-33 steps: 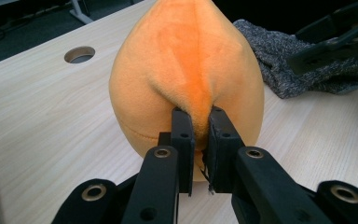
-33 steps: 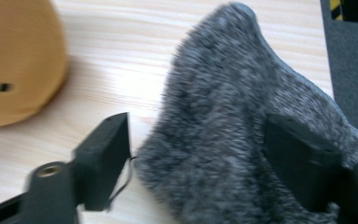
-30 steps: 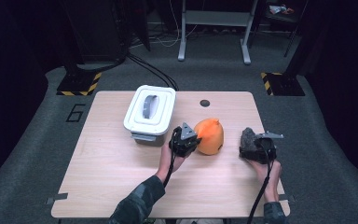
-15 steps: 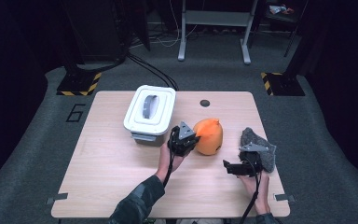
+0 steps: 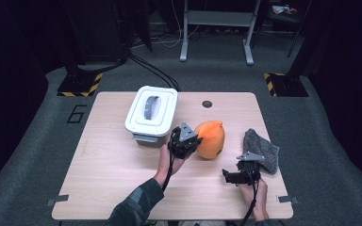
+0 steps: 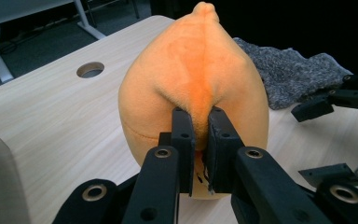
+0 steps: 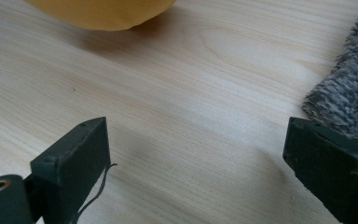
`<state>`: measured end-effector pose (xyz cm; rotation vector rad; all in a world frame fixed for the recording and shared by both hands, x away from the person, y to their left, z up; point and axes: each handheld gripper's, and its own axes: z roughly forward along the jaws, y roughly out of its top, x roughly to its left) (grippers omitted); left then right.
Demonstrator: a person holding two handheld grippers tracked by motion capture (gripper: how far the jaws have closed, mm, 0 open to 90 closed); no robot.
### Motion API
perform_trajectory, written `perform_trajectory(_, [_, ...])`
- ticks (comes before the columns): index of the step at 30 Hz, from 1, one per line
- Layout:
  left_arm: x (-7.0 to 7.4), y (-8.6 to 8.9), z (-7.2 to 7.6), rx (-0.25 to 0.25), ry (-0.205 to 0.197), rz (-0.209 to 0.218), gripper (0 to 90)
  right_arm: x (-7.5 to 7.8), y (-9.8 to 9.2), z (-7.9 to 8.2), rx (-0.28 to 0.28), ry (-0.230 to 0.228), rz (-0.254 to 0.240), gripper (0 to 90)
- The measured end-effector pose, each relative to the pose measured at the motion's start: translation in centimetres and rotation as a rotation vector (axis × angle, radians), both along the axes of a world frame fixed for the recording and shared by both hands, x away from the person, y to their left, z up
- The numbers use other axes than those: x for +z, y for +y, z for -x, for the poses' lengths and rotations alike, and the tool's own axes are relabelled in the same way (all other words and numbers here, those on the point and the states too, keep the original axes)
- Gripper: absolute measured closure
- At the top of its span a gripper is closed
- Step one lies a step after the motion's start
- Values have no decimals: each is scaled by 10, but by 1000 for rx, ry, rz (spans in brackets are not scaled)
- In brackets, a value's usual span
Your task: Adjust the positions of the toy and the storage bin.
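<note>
Plush orange toy [image 6: 193, 79], rounded, pointed top

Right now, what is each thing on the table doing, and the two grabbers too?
Orange plush toy: upright on the table, a fold of it pinched.
Left gripper: shut on the orange plush toy.
Right gripper: jaws wide apart, just been opening, nothing between them.
Grey fuzzy cloth: lying crumpled, not held.
White box: lid on, standing untouched.
Table: bearing them all.
</note>
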<state>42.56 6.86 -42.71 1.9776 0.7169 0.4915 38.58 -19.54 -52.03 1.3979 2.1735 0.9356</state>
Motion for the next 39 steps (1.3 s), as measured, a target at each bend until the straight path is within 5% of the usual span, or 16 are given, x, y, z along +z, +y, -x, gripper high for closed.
perform_trajectory(10, [4, 14, 23, -18, 5, 7, 834, -6, 3, 2, -12, -18, 39, 66])
perform_trajectory(39, [-5, 80, 95, 11, 28, 38, 833, -7, 3, 1, -15, -11, 30, 58])
